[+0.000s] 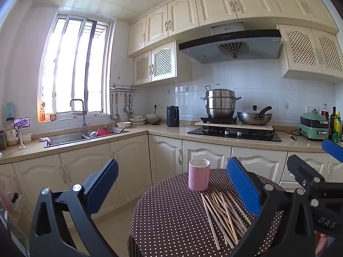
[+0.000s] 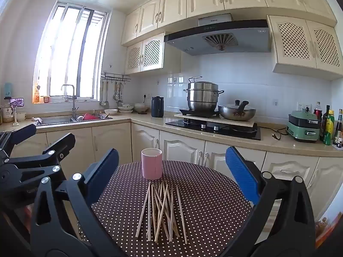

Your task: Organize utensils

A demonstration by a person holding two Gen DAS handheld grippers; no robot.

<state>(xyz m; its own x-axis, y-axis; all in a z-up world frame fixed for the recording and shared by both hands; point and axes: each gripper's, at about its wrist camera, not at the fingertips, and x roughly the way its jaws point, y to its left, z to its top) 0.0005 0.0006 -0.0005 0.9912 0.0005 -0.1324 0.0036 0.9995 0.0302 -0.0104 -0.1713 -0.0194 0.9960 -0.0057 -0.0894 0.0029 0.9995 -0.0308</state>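
A pink cup (image 2: 151, 163) stands upright near the far edge of a round table with a brown polka-dot cloth (image 2: 203, 192). Several wooden chopsticks (image 2: 163, 209) lie loosely crossed on the cloth just in front of the cup. In the left wrist view the cup (image 1: 199, 174) and the chopsticks (image 1: 223, 214) sit right of centre. My left gripper (image 1: 172, 182) is open and empty, above the table's near left side. My right gripper (image 2: 171, 171) is open and empty, held above the chopsticks. The left gripper also shows at the right wrist view's left edge (image 2: 32, 150).
Cream kitchen cabinets (image 2: 111, 141) and an L-shaped counter run behind the table. A sink (image 2: 64, 120) with dishes is at the left. A stove (image 2: 214, 126) holds a steel steamer pot (image 2: 202, 96) and a wok (image 2: 236, 111). Bottles and a green cooker (image 2: 302, 128) stand at the right.
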